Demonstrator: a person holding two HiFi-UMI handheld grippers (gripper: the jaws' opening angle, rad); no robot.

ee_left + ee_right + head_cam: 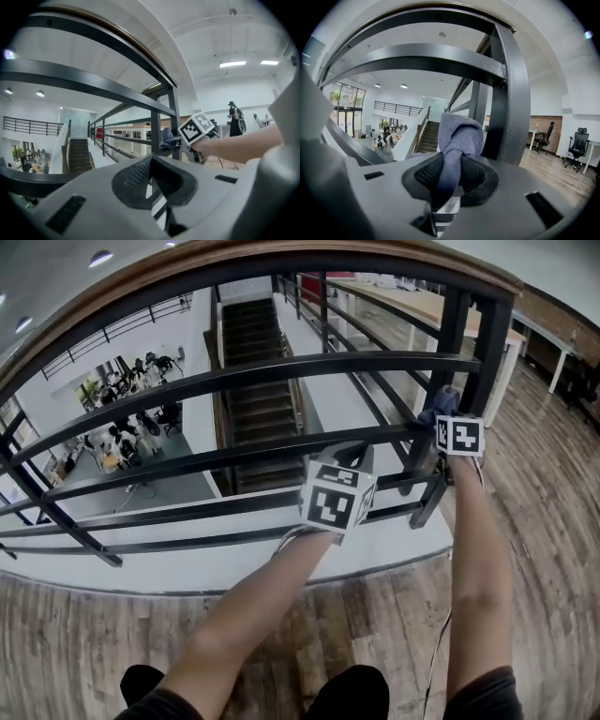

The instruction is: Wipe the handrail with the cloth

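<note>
The person stands at the railing of an upper floor, both arms reaching out to it. The right gripper [449, 169] is clenched on a blue-grey cloth [459, 135], which bunches up above the jaws and hangs down between them. It holds the cloth just beside the black upright post [512, 93], under one of the horizontal black bars [281, 371]; whether the cloth touches the metal I cannot tell. The wooden handrail [94, 310] curves along well above it. The left gripper [150, 163] sits lower and further left, near the lower bars, its jaws closed together with nothing between them. Beyond the bars a staircase [258, 399] runs down to a lower floor, where people [122, 427] are gathered
</note>
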